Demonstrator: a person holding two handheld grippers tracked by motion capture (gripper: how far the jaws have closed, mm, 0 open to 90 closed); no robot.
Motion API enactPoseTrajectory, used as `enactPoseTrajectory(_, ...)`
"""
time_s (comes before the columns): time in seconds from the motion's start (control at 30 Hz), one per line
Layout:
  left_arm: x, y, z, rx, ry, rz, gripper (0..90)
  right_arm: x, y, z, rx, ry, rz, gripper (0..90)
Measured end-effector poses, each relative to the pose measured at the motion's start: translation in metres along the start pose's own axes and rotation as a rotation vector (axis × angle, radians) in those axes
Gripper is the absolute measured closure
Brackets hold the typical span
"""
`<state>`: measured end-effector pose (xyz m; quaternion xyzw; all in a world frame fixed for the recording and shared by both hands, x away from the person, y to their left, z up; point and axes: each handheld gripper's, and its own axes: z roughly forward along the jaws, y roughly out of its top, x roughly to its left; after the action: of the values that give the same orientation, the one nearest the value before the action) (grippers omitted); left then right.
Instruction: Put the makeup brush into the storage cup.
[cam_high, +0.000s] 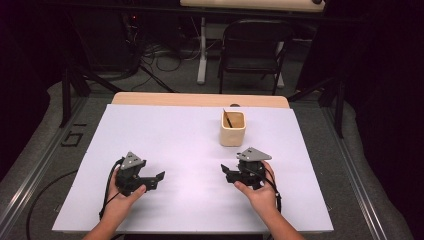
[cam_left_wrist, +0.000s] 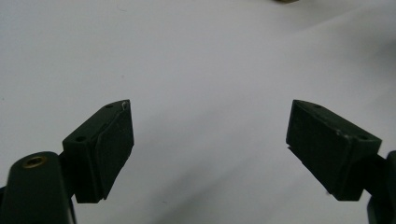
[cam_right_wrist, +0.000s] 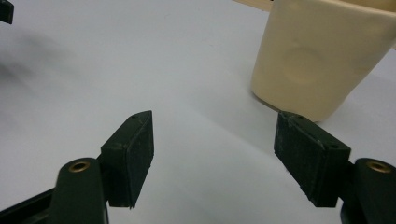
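A cream square cup (cam_high: 233, 128) stands on the white table sheet (cam_high: 175, 135) right of centre, with a thin dark stick (cam_high: 227, 119) leaning inside it. My right gripper (cam_high: 226, 171) rests low on the sheet just in front of the cup, held by a hand, its jaws wide apart and empty. In the right gripper view the cup (cam_right_wrist: 322, 56) rises at the upper right, beyond the open gripper (cam_right_wrist: 212, 149). My left gripper (cam_high: 159, 178) sits at the front left, pointing toward the right one, jaws apart with nothing between them; in the left gripper view it (cam_left_wrist: 210, 135) faces bare sheet.
The sheet covers a wooden tabletop (cam_high: 200, 99) whose far edge shows. A black folding chair (cam_high: 252, 50) and cables (cam_high: 165, 57) stand on the floor beyond. Dark stands flank the table.
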<state>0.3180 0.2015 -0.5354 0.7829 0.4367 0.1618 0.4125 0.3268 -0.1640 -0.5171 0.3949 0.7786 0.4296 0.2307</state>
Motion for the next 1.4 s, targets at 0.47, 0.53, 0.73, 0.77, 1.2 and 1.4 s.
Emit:
enactPoseTrajectory(0.47,0.0,0.0,0.0,0.003,0.0,0.008,15.3,0.011,-0.009,-0.002,0.03,0.017,-0.033,28.5)
enactPoseTrajectory(0.53,0.0,0.0,-0.001,0.003,0.0,0.011,15.3,0.012,-0.011,0.0,0.037,0.019,-0.036,28.6)
enactPoseTrajectory(0.73,0.0,0.0,-0.001,0.004,-0.001,0.014,15.4,0.015,-0.016,0.002,0.029,0.02,-0.042,29.3)
enactPoseTrajectory(0.77,0.0,0.0,-0.001,0.003,-0.001,0.016,15.4,0.015,-0.017,0.003,0.027,0.021,-0.042,29.3)
enactPoseTrajectory(1.2,0.0,0.0,-0.002,-0.008,-0.006,0.016,15.5,0.017,-0.021,0.004,0.014,0.014,-0.039,29.7)
enactPoseTrajectory(1.4,0.001,-0.001,-0.004,-0.015,-0.004,0.01,15.5,0.015,-0.022,0.002,0.016,0.017,-0.027,29.7)
